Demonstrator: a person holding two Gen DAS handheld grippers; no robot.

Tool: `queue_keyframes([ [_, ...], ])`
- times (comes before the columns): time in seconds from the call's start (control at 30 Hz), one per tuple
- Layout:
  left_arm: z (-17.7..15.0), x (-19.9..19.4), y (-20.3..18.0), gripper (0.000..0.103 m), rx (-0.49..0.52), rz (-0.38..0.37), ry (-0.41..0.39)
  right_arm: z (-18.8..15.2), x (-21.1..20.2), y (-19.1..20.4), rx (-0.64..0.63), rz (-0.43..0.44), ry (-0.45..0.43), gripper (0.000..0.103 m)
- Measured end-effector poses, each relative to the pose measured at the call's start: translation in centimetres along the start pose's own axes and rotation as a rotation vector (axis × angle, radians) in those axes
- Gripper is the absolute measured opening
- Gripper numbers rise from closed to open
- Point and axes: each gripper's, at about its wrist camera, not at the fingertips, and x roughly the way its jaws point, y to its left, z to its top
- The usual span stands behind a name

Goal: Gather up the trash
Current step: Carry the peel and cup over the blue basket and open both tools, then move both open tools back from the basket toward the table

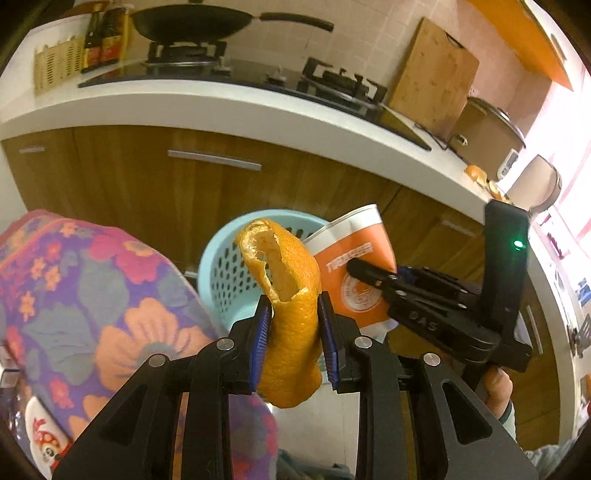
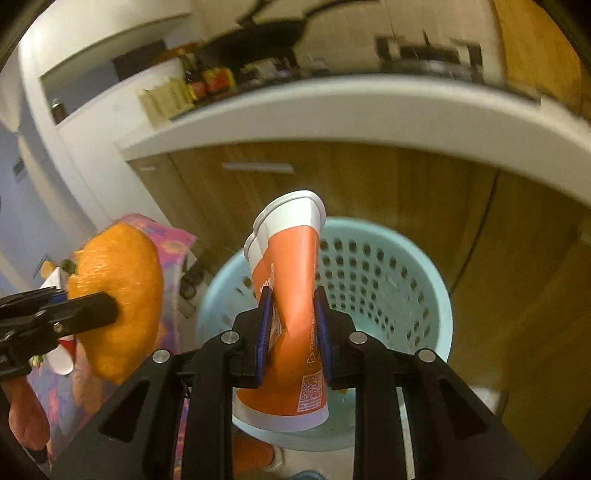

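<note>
My left gripper is shut on a long orange peel and holds it in the air near a light-blue perforated waste basket on the floor. My right gripper is shut on a squashed orange-and-white paper cup, directly above the basket. In the left wrist view the cup and the right gripper show just right of the peel. In the right wrist view the peel and the left gripper show at the left.
A white kitchen counter with wooden cabinets runs behind the basket. On it are a gas hob with a wok, a cutting board, a rice cooker and more peel pieces. Floral fabric is at the left.
</note>
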Motion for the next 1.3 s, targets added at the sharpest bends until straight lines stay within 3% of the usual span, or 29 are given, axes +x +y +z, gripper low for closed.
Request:
queue_keyframes([
  [0.23,0.7,2.3,-1.0,0.028,0.015,0.0,0.018,-0.9,1.3,-1.3,0.065,-0.008,0.048,0.02],
  [0.33,0.8,3.2,-1.2,0.033,0.014,0.006,0.02,-1.1,1.4,-1.7,0.074,-0.023,0.049,0.02],
  [0.4,0.8,3.5,-1.3,0.047,0.013,0.016,0.012,-1.1,1.7,-1.9,0.079,-0.028,0.056,0.02],
  [0.6,0.6,3.2,-1.6,0.05,0.035,0.037,0.006,-0.5,2.2,-2.1,0.085,-0.042,0.062,0.027],
  [0.83,0.1,-0.3,-1.8,0.053,0.051,0.029,-0.058,-0.3,0.4,-1.3,0.073,-0.035,0.025,0.027],
  [0.93,-0.1,-2.3,-1.9,0.056,0.049,0.024,-0.094,0.0,-1.0,0.1,0.042,-0.018,-0.008,0.036],
  [1.0,-0.2,-3.7,-2.0,0.057,0.048,0.019,-0.118,0.2,-2.4,1.6,0.007,-0.001,-0.044,0.046],
  [1.3,-2.6,-13.2,0.1,0.058,0.019,0.051,-0.276,-0.5,-6.4,11.2,-0.209,0.152,-0.13,0.046],
])
